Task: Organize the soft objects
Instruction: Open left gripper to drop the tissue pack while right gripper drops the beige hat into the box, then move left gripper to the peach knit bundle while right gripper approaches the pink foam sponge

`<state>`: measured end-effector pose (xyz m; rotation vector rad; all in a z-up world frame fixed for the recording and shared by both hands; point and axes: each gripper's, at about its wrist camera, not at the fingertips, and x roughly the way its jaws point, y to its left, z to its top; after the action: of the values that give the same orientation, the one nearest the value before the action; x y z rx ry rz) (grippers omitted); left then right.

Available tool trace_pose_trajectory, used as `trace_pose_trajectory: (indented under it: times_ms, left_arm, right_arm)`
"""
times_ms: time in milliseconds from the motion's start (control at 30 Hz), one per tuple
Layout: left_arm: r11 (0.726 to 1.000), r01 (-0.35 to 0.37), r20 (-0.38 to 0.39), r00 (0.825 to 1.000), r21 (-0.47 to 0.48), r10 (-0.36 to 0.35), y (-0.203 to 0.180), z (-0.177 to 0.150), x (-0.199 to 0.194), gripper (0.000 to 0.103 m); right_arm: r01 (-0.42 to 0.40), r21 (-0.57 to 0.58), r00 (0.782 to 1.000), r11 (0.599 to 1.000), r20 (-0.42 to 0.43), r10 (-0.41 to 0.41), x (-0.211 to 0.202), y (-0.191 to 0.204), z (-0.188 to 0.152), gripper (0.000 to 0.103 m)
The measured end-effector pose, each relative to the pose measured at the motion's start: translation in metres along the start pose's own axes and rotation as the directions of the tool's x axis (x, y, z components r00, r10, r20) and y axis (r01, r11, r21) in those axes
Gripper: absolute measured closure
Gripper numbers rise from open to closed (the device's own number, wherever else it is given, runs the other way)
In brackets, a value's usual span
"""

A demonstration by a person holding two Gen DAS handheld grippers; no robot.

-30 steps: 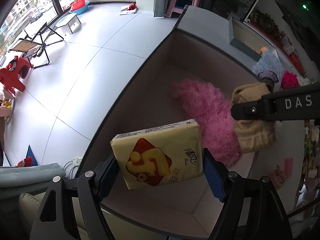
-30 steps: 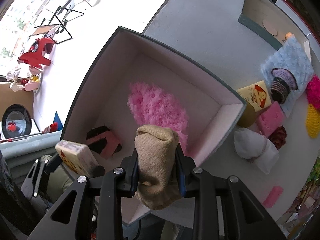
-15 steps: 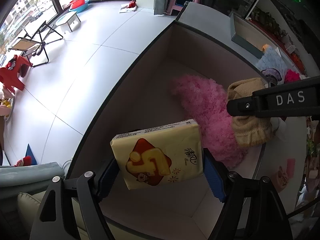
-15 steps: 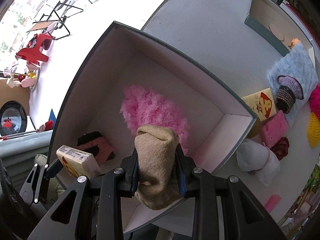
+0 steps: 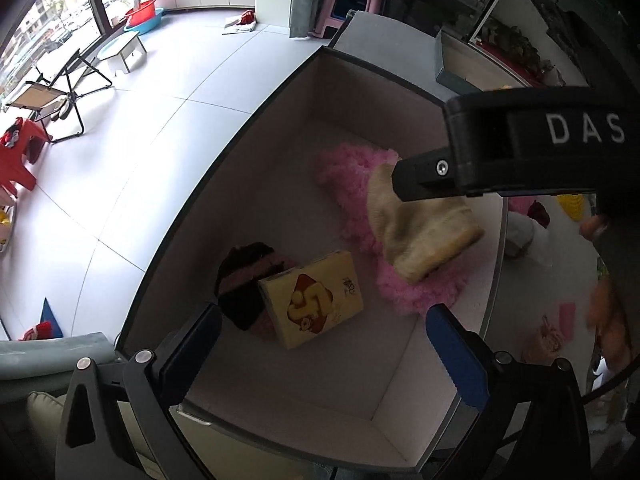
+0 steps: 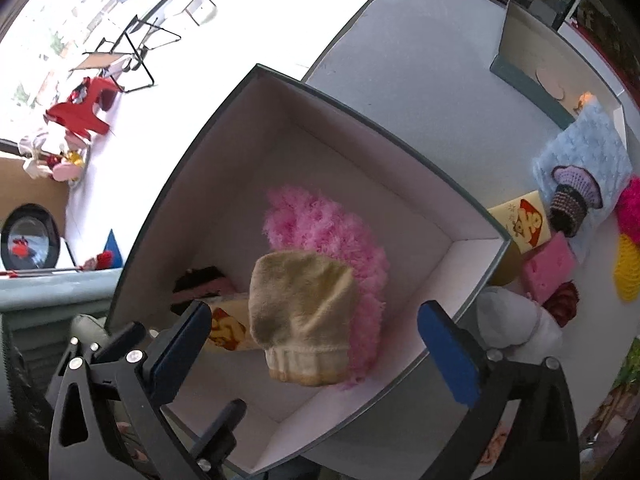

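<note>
Left gripper [image 5: 324, 344] jaws just sprung wide, empty, above box [image 5: 280, 128] | tissue pack [image 5: 316, 300] on box floor against dark-pink knit [image 5: 244, 280] | right gripper [image 6: 316, 344] likewise spread, nothing between | beige sock [image 6: 300, 312] atop pink fluffy cloth [image 6: 324, 236]

Fluffy pink cloth [image 6: 324, 236], beige sock [image 6: 300, 312]

left wrist: steeply down, close above box [image 5: 280, 168] | right wrist: same | shared: box interior, desk [image 6: 420, 60]

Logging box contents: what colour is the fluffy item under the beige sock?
Pink, clearest in the right wrist view.
</note>
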<state>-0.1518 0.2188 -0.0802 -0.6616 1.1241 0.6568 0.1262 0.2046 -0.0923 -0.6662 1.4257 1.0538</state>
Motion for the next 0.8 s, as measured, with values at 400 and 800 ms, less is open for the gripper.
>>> trace_pose_trajectory:
  times_ms: [400, 800]
  left_arm:
    - [1.000, 0.008, 0.014, 1.000, -0.027, -0.007, 0.010, 0.001, -0.001, 0.000]
    - [1.000, 0.013, 0.006, 1.000, -0.027, -0.013, 0.001, 0.011, 0.002, 0.000]
  right_arm:
    - [0.010, 0.064, 1.000, 0.998, 0.014, -0.011, -0.002, -0.021, -0.011, 0.000]
    - [0.192, -0.073, 0.980, 0.979, 0.071, -0.187, -0.009, -0.010, -0.014, 0.000]
